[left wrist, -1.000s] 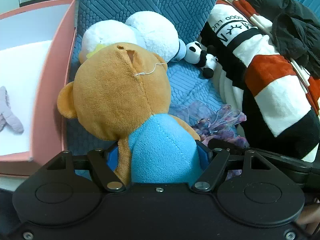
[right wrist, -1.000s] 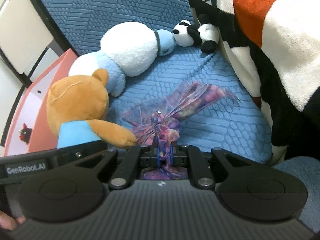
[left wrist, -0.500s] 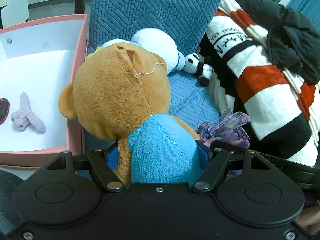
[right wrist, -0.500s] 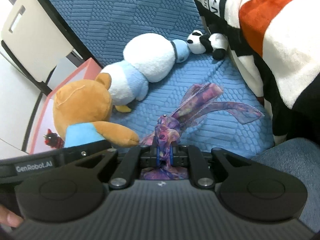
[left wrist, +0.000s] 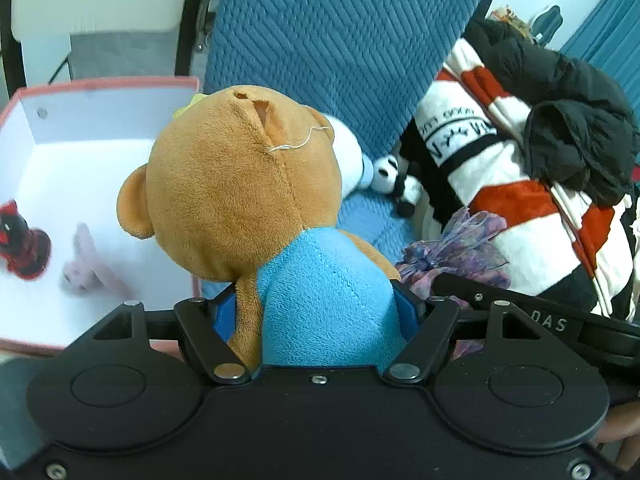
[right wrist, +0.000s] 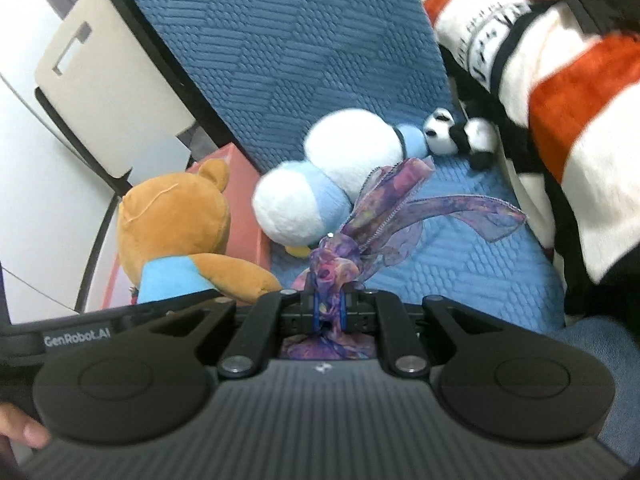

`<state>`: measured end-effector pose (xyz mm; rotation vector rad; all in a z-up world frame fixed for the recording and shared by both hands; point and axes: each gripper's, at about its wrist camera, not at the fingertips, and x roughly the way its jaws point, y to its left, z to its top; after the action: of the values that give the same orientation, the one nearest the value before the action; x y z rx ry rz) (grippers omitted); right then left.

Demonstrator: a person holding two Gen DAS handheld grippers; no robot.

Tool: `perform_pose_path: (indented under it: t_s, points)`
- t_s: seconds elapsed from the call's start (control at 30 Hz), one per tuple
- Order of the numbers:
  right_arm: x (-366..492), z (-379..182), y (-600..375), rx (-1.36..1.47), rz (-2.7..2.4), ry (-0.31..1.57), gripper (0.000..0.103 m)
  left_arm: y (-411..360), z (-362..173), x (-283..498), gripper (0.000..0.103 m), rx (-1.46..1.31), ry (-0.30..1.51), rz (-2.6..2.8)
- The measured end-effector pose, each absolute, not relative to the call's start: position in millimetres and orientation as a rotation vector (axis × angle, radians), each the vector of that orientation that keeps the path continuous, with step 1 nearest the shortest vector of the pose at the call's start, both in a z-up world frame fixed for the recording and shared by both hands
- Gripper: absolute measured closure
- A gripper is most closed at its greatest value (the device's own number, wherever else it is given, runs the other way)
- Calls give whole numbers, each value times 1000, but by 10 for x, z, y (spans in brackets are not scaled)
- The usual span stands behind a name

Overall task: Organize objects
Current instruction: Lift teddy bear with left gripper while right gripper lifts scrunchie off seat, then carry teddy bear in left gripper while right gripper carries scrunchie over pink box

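Note:
My left gripper (left wrist: 318, 312) is shut on a brown teddy bear (left wrist: 240, 176) in a blue shirt and holds it up off the blue couch (left wrist: 340, 32). The bear also shows in the right wrist view (right wrist: 176, 220). My right gripper (right wrist: 329, 312) is shut on a purple sheer ribbon (right wrist: 384, 208), lifted above the seat; the ribbon also shows in the left wrist view (left wrist: 460, 240). A pink box (left wrist: 100, 84) with a white inside stands left of the couch. It holds a red toy (left wrist: 22, 236) and a pale purple toy (left wrist: 88, 264).
A white and light-blue plush (right wrist: 340, 164) and a small panda plush (right wrist: 456, 132) lie on the seat. A striped red, white and black blanket (left wrist: 520, 184) and a black garment (left wrist: 568, 120) are piled at the right. A white chair (right wrist: 104, 80) stands behind the box.
Both grippers have risen with their loads. The bear now hangs higher, nearer the box; more of the box's inside shows. The ribbon has come off the seat.

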<state>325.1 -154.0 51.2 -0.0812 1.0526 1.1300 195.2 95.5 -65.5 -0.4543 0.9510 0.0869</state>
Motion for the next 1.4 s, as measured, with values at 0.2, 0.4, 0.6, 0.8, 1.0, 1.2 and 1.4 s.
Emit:
perform_pose_path:
  t_s: [0.2,0.4,0.6,0.8,1.0,1.2,1.4]
  points:
    - [3162,836,-1357,-75,1172,1019,91,1219,-395,1944,31,-465,912,97]
    - [3041,1093,-1113,-61,1248,1009,91,1482,-191,1930,31,-433,892,91]
    - [2810,1301,-799,-119,1300,942,91,1799,-37,1882,31,-450,864,118]
    - [2629,1545,-456,-97,1367,920,90,2198,192,1777,31,-462,813,153]
    - [2349,1705,-109,-109,1422,892,91,2653,341,1686,31,-462,778,200]
    - [2055,1679,225,-124,1452,892,90,3103,266,1644,30,-463,783,244]
    - [1850,1344,537,-177,1445,953,90,3438,-104,1748,30,-493,839,260]
